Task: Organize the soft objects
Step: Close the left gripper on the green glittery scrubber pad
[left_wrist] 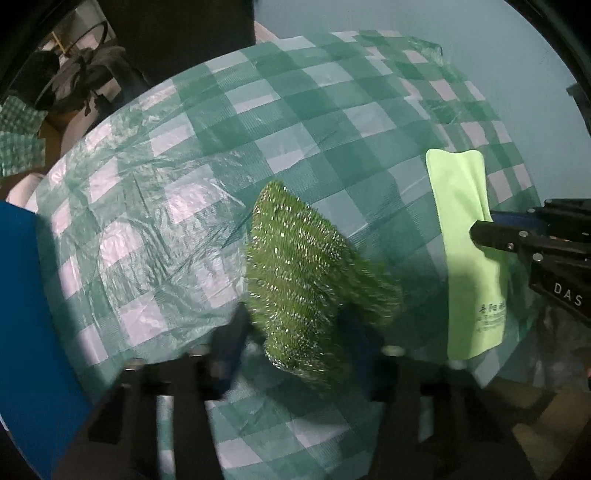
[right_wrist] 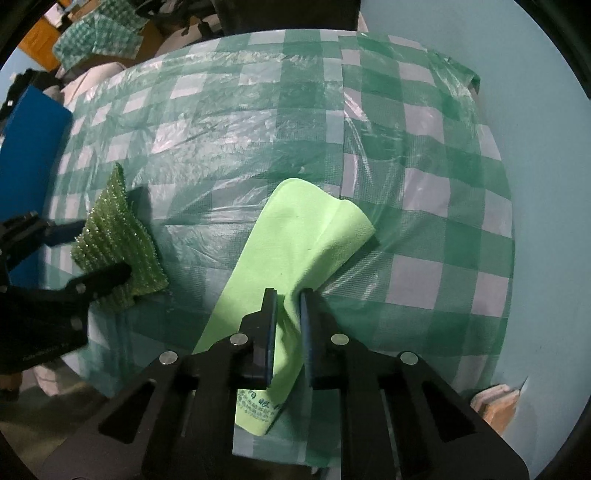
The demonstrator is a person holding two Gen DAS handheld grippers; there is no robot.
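A glittery dark green scouring cloth (left_wrist: 303, 273) stands between the fingers of my left gripper (left_wrist: 295, 325), lifted off the table at one end; it also shows in the right wrist view (right_wrist: 118, 240), with the left gripper (right_wrist: 88, 254) around it. The jaws are wide apart, blurred, and touch the cloth's sides loosely. A light green microfibre cloth (right_wrist: 295, 236) with printed text lies on the table, one corner folded over. My right gripper (right_wrist: 288, 299) is shut on a raised fold of it; it also shows in the left wrist view (left_wrist: 480, 232), on the light green cloth (left_wrist: 465, 229).
The table wears a green and white checked plastic cover (right_wrist: 258, 122). A blue box (right_wrist: 29, 125) stands at its left edge. Beyond the far edge are dark clutter and another checked sheet (right_wrist: 96, 33). A pale blue wall (right_wrist: 546, 184) runs along the right.
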